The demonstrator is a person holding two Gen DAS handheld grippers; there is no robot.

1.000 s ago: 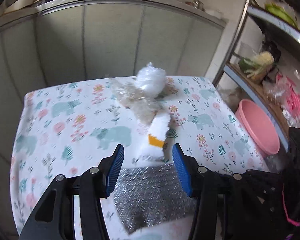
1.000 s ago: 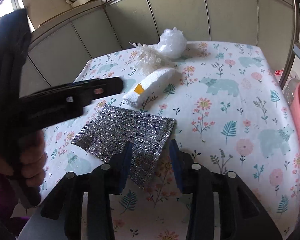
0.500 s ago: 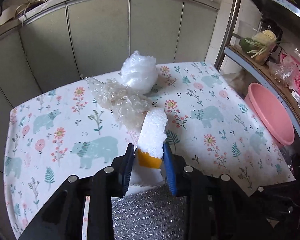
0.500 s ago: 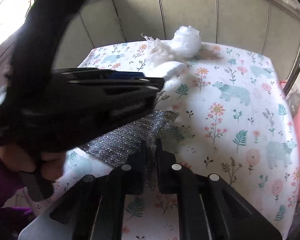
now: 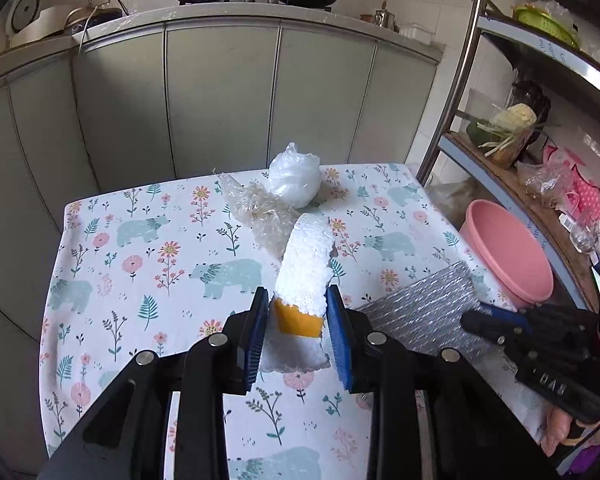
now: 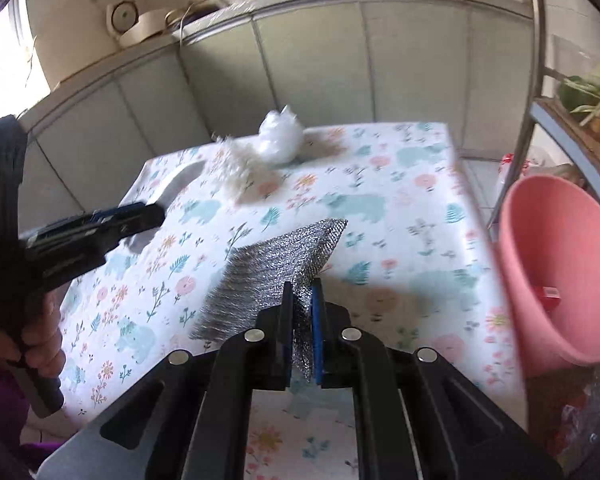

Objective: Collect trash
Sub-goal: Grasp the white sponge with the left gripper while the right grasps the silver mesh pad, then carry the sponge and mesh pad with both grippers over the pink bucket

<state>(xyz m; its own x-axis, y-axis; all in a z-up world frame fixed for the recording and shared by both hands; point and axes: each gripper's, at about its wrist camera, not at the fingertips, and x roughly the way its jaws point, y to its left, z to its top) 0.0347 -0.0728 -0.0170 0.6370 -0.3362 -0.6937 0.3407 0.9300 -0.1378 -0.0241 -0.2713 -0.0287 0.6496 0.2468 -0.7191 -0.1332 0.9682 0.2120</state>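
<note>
My left gripper (image 5: 298, 320) is shut on a white foam piece (image 5: 306, 260) with an orange patch, held up off the table. My right gripper (image 6: 301, 308) is shut on the edge of a silver mesh cloth (image 6: 276, 268), which hangs raised and folded over the tablecloth. In the left wrist view that cloth (image 5: 420, 308) and the right gripper (image 5: 496, 320) sit at the right. A crumpled clear wrapper (image 5: 260, 212) and a white plastic bag ball (image 5: 294, 182) lie at the far side of the table.
A pink basin (image 6: 560, 264) stands just off the table's right edge, with something small and red inside. A metal shelf rack (image 5: 452, 100) with vegetables rises at the right. Grey cabinets (image 5: 220, 100) stand behind the table (image 5: 140, 280), which wears a floral bear cloth.
The left jaws closed on the foam piece and lifted it. The right jaws closed on the silver cloth's edge and raised it off the table, toward the right.
</note>
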